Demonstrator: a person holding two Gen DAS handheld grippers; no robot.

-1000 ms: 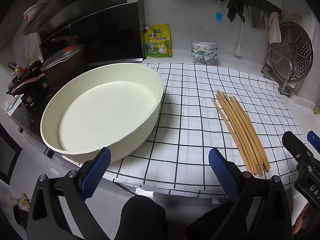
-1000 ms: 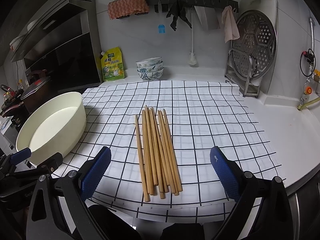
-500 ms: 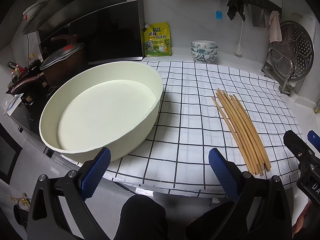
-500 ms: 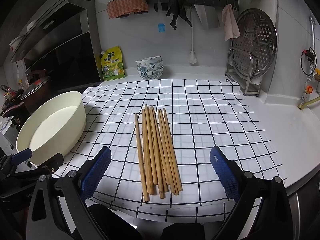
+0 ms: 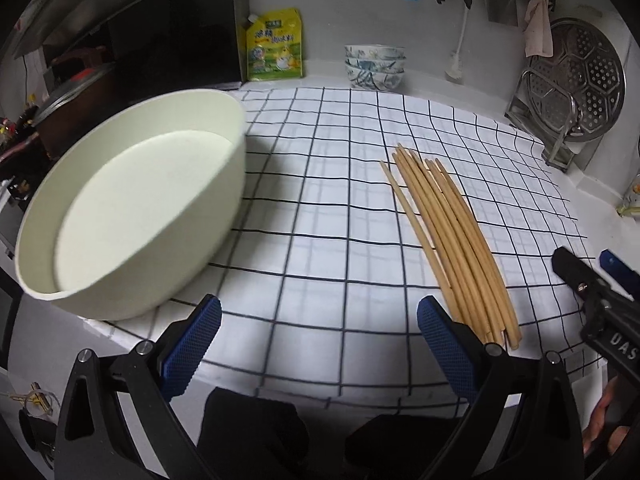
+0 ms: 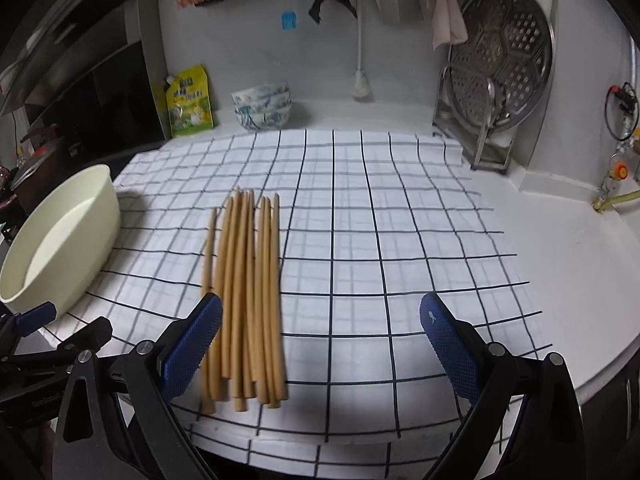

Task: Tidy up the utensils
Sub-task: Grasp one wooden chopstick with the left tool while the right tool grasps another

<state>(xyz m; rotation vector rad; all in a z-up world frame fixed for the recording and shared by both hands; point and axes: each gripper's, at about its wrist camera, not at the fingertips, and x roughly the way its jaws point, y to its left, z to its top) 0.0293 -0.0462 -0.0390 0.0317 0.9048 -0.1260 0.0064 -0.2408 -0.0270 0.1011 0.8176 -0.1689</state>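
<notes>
With both grippers hanging over the near edge of the checked cloth (image 6: 360,208), left gripper (image 5: 318,344) fingers are spread wide, holding nothing. Right gripper (image 6: 320,344) fingers are equally wide; its left finger (image 6: 192,344) overlaps the chopsticks (image 6: 248,280), contact unclear. Chopsticks lie bundled on the cloth, right of the cream basin (image 5: 132,208), near ends blurred. Basin sits at the cloth's left edge on the counter (image 6: 560,248), cut off in the right view.
</notes>
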